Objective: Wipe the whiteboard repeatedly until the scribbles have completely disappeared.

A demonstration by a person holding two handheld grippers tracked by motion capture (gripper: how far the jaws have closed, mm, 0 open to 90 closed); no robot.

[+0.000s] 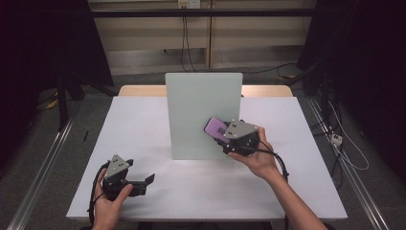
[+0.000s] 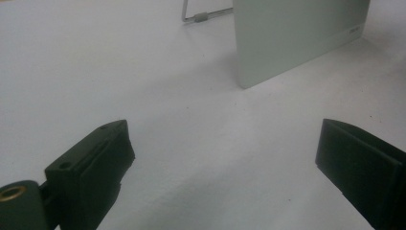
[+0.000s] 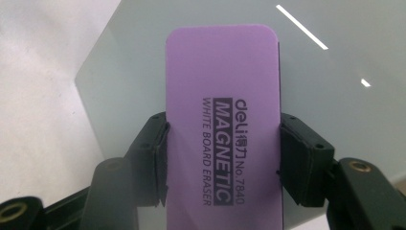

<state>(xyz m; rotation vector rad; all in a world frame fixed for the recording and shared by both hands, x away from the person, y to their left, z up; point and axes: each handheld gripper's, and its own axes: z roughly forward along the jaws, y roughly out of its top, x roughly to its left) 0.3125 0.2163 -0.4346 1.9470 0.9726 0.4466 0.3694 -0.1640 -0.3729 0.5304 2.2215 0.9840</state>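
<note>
A pale green whiteboard (image 1: 203, 115) stands upright at the middle of the white table (image 1: 143, 124). My right gripper (image 1: 224, 136) is shut on a purple magnetic whiteboard eraser (image 1: 216, 128), held against the board's lower right part. In the right gripper view the eraser (image 3: 222, 124) sits between both black pads (image 3: 153, 158), its printed label facing the camera, with the board (image 3: 325, 72) behind it. My left gripper (image 1: 146, 181) rests low at the table's front left, open, with nothing between its fingers. In the left gripper view its jaws stand wide apart over bare table, the board (image 2: 297, 38) ahead.
A wire stand leg (image 2: 201, 17) shows behind the board. A wooden edge (image 1: 139, 90) runs along the table's far side. Dark curtains, metal rails and cables (image 1: 335, 139) lie around the table. Bare white surface lies left of the board and along the front.
</note>
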